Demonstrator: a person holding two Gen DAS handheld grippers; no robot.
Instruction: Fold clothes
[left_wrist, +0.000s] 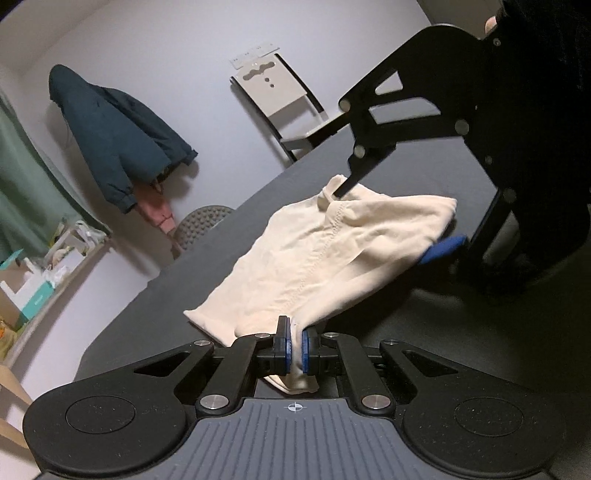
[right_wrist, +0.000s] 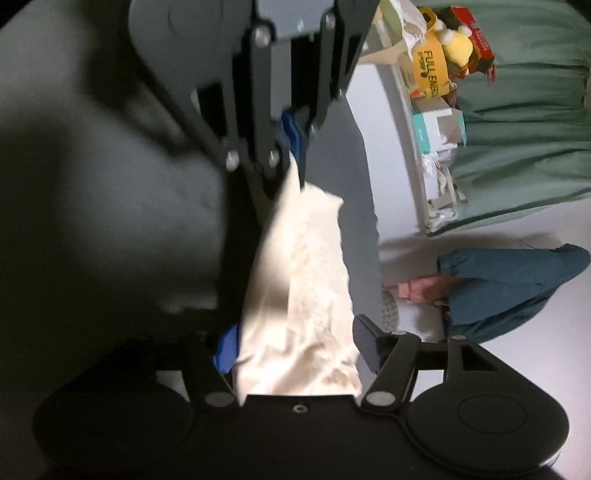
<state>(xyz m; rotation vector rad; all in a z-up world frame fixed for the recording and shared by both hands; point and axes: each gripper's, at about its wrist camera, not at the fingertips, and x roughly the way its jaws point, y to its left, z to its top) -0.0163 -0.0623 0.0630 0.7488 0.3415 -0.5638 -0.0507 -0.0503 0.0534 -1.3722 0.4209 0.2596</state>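
The left claw (left_wrist: 294, 349) is pinched tight on a near corner of the cream garment (left_wrist: 317, 254), the cloth squeezed between its blue pads. The right claw (right_wrist: 295, 350) stands wide apart around the garment's other end; in its own blurred view the cloth lies between the spread fingers, and it seems not to be clamped. The garment lies stretched between the two claws on the dark grey counter (left_wrist: 424, 343), partly lifted at the gripped corner. Beyond the counter's edge stand a grey bumpy cushion (left_wrist: 205, 225) and a white chair (left_wrist: 280, 99). A dark teal jacket (left_wrist: 122, 136) hangs on the wall. On a shelf (right_wrist: 413, 122) by the green curtain (right_wrist: 524, 110), a yellow item (right_wrist: 432, 74) reads "FULLENER", the remainder hidden.
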